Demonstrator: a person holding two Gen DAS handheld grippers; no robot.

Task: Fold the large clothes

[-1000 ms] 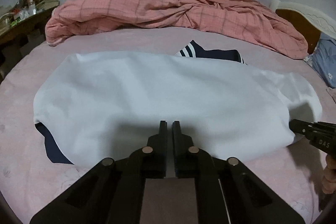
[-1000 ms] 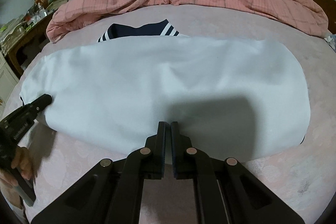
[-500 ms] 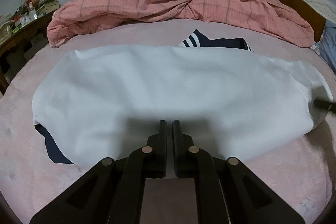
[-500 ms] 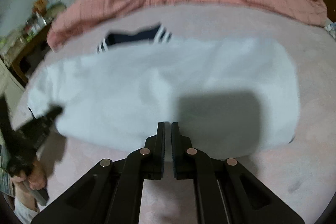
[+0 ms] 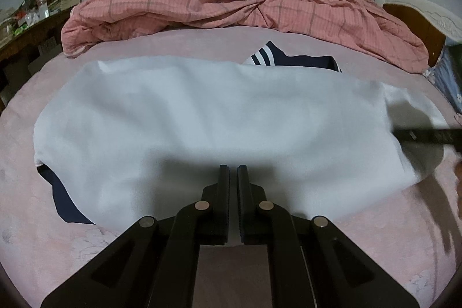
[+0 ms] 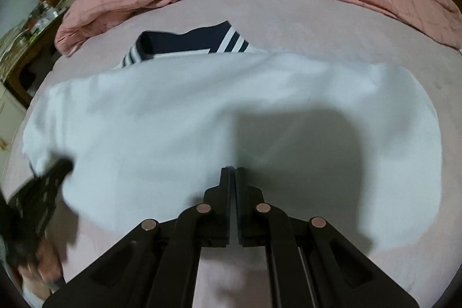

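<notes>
Left gripper (image 5: 233, 172): your jaws stand nearly closed, with only a thin slit between them and no cloth in it. The tips hover over the near edge of the white garment (image 5: 202, 120). In the right wrist view this same tool (image 6: 59, 166) appears blurred at the garment's left end; you cannot tell from there whether it touches the cloth.

Right gripper (image 6: 232, 173): your jaws are pressed almost together, gripping nothing. The tips sit over the near part of the garment (image 6: 173, 117), inside their own dark shadow. In the left wrist view this tool (image 5: 404, 134) reaches in from the right edge across the garment's right end.

Garment: it lies spread flat and wide on the pink bed sheet (image 5: 34, 221), its long side running left to right in front of you. It is white inside out, with a navy striped cuff or collar (image 5: 265, 57) peeking from the far edge and a navy hem (image 5: 66, 204) showing under the near left corner.

Garment right end: in the left wrist view a fold line runs near the right end, with a thinner layer beyond it.

Quilt (image 5: 231, 5): a pink checked quilt is bunched along the far side of the bed, well apart from the garment.

Surroundings: a cluttered desk (image 5: 26, 25) stands at far left.
</notes>
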